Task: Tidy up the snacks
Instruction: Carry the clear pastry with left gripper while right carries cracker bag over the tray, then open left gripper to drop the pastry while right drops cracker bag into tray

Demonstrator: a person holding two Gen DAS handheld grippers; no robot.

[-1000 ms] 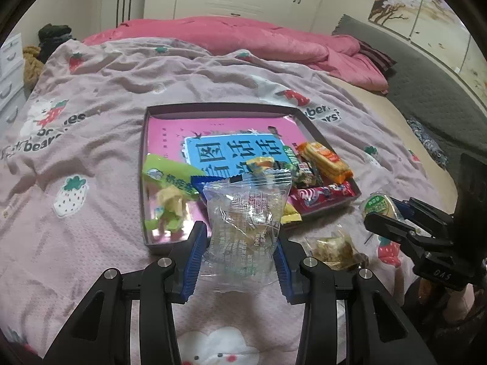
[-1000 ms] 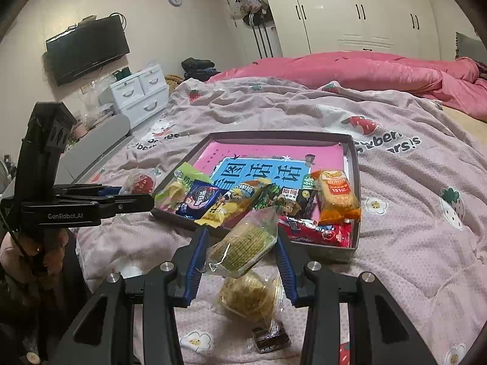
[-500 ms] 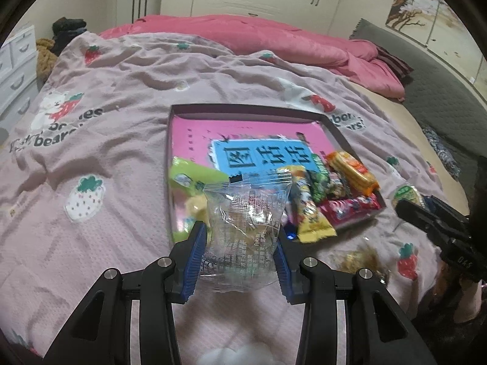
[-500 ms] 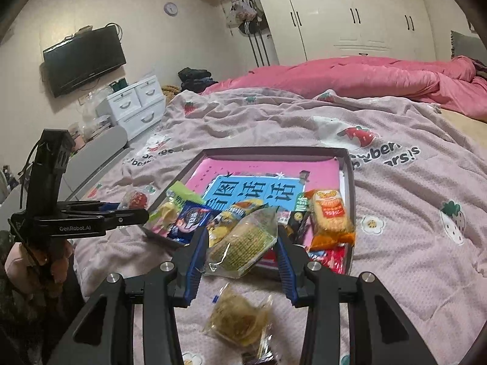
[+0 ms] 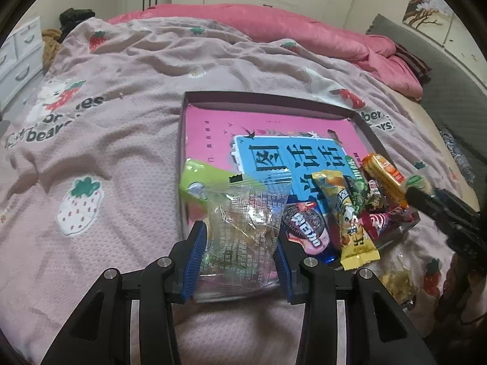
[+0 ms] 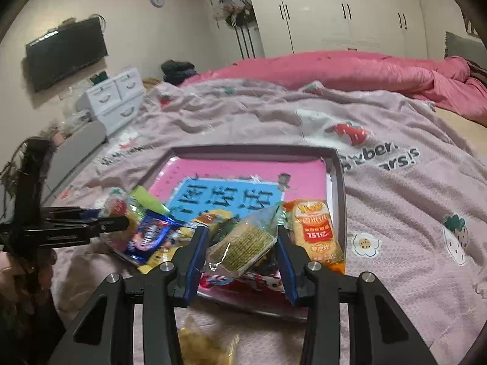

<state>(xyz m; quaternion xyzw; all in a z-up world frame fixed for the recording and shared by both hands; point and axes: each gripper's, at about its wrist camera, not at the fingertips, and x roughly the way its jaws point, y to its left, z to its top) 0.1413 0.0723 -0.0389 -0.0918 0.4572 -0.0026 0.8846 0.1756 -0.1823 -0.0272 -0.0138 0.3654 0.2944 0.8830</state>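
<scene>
- Snacks in bright wrappers crowd the near end of a shallow, dark-rimmed tray [image 5: 268, 95] that lies on a bed under a pale pink strawberry-print blanket [image 5: 100, 158].
- Along that near end, seen from the left wrist camera: a lime green packet [image 5: 197, 182] at the left, then a dark cookie pack [image 5: 304, 228], a yellow packet [image 5: 350, 228], a red wrapper [image 5: 383, 220] and an orange cracker pack [image 5: 385, 173] at the right.
- A pink book with a blue panel of large characters [image 5: 274, 140] covers the tray floor, partly under the snacks.
- The left gripper [image 5: 240, 251] has its blue-padded fingers [image 5: 194, 258] clenched on a clear plastic snack bag [image 5: 243, 234], held over the near left corner of the tray.
- The right gripper [image 6: 239, 251] has its fingers [image 6: 284, 261] clenched on a clear pack of greenish-yellow ridged crackers [image 6: 243, 243], held tilted above the near edge of the tray, just left of the orange cracker pack.
- Another clear packet of pale brown pieces [image 6: 201, 345] lies on the blanket on the near side of the tray, outside it.
- A bright pink duvet [image 5: 274, 27] is bunched along the far side of the bed.
- Beyond the bed stand white wardrobe doors [image 6: 334, 12].
- A dark television [image 6: 65, 51] hangs on the left wall above a white chest of drawers [image 6: 115, 103].
</scene>
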